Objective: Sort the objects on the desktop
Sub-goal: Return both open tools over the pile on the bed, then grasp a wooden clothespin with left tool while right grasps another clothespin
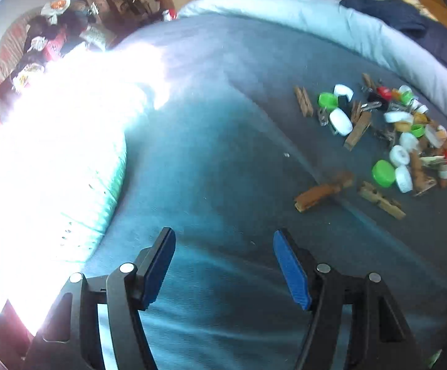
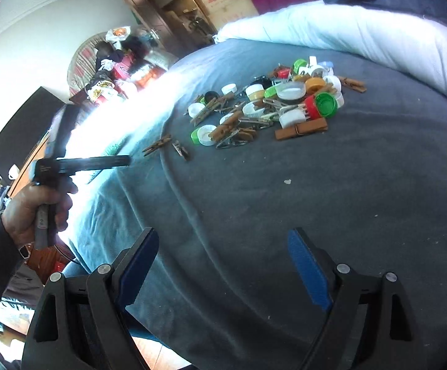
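Note:
A mixed pile (image 1: pixel 393 129) of plastic bottle caps, wooden clothespins and metal clips lies on a grey-blue blanket (image 1: pixel 223 123), to the right and ahead of my left gripper (image 1: pixel 225 234). Its jaws are open and nothing is between them. A brown clothespin (image 1: pixel 322 192) and a green cap (image 1: pixel 383 172) lie nearest to it. In the right wrist view the same pile (image 2: pixel 272 104) lies ahead of my right gripper (image 2: pixel 222 232), which is open and empty above bare blanket (image 2: pixel 285 215). A hand (image 2: pixel 38 209) holds the left gripper (image 2: pixel 124 161) at the left.
A rolled white duvet (image 2: pixel 346 30) borders the blanket behind the pile, with dark blue cloth (image 1: pixel 386 12) beyond it. Strong sunlight washes out the bed's left side (image 1: pixel 53 138). The bed edge (image 2: pixel 100 231) drops to the floor at the left. Cluttered furniture (image 2: pixel 115 71) stands behind.

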The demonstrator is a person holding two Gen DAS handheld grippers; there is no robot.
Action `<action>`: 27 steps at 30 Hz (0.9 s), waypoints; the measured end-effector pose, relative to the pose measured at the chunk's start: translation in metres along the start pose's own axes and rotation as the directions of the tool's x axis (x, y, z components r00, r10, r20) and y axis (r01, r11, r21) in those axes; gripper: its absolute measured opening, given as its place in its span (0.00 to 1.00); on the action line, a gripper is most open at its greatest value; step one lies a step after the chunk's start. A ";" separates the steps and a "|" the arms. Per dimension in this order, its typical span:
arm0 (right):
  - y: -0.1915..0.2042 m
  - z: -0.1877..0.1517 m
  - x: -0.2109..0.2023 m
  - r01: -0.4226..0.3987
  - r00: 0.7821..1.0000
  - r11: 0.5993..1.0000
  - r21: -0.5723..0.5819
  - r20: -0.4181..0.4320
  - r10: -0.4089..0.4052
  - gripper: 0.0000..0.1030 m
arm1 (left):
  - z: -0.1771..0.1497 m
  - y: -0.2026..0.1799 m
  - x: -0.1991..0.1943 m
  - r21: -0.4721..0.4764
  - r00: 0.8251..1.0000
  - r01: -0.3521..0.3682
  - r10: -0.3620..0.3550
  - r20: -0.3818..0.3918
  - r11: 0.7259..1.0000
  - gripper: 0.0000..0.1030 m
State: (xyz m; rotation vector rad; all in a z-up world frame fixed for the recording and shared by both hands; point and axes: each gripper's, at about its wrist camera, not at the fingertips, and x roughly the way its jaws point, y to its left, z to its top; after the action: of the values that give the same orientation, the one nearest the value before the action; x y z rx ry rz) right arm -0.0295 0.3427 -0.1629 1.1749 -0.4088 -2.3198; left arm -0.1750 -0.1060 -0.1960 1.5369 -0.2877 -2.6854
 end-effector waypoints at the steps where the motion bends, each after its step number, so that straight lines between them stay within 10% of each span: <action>1: -0.001 0.000 0.002 -0.003 1.000 1.000 0.006 -0.005 0.003 0.83 | 0.001 -0.002 -0.005 0.008 0.999 0.020 -0.020 0.027 1.000 0.67; 13: -0.004 -0.002 0.013 0.014 0.999 1.000 0.006 -0.031 -0.014 0.83 | 0.015 -0.064 0.026 0.297 0.966 0.243 -0.259 0.017 0.923 0.55; 17: 0.001 -0.002 0.013 0.011 1.000 1.000 -0.014 -0.025 -0.012 0.74 | 0.014 -0.065 0.025 0.271 0.958 0.275 -0.287 0.006 0.922 0.15; 20: 0.015 -0.003 0.010 0.003 1.000 0.997 -0.080 -0.018 -0.004 0.44 | 0.009 -0.057 0.006 0.221 0.954 0.281 -0.297 0.041 0.934 0.13; 27: 0.054 0.035 0.044 -0.047 0.999 0.968 -0.248 -0.012 0.045 0.44 | -0.015 -0.016 -0.033 0.067 0.946 0.291 -0.297 0.131 0.954 0.13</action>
State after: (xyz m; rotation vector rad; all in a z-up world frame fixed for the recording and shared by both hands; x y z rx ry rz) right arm -0.0643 0.2746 -0.1463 1.0396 -0.1350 -2.2491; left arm -0.1439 -0.0888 -0.1783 1.5145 -0.1333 -3.0435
